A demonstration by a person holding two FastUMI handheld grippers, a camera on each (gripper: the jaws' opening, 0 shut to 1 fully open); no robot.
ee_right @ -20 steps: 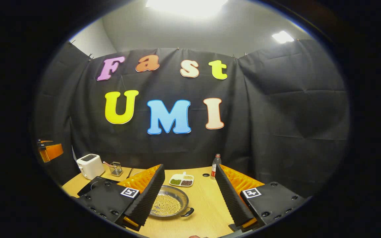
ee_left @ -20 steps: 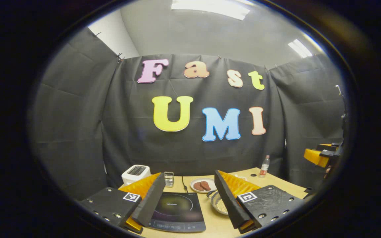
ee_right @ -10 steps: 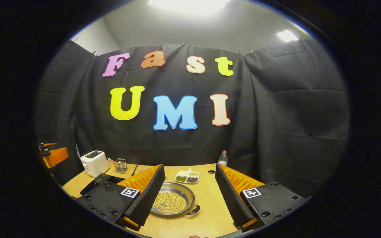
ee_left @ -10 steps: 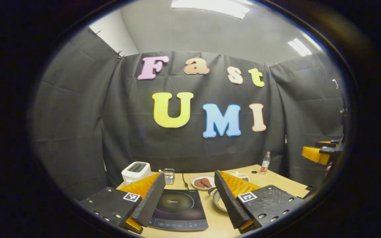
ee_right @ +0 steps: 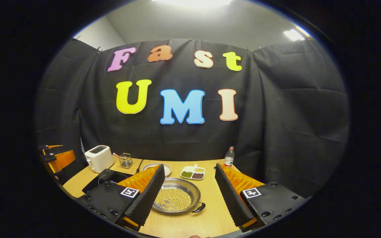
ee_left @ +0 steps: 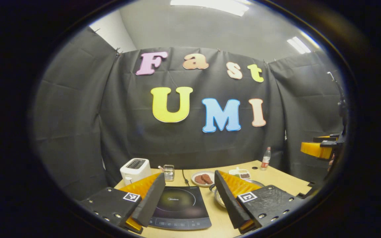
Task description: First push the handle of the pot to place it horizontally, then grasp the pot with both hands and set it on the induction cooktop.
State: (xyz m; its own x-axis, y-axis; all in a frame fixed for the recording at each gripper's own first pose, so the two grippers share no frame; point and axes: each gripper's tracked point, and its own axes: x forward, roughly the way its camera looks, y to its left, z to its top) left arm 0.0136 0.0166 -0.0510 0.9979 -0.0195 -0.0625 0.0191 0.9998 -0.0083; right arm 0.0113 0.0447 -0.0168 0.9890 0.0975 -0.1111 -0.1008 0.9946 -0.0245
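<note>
I hold both hand-held grippers, left (ee_left: 184, 205) and right (ee_right: 187, 201), jaws apart above the worktop (ee_right: 210, 211), framing cooktop (ee_left: 179, 208) and bean-filled pot (ee_right: 175, 199) before pushing its handle (ee_right: 199, 208).

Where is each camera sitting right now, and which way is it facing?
Left gripper view: rides the left tongs, above the table's near edge, facing the back wall over the cooktop; own open fingers at the bottom, the other tongs at far right.
Right gripper view: rides the right tongs, facing the same wall over the pot of beans; own open fingers at the bottom, the other tongs at far left.
Shared: toaster, bottle, cooktop, pot, table.
</note>
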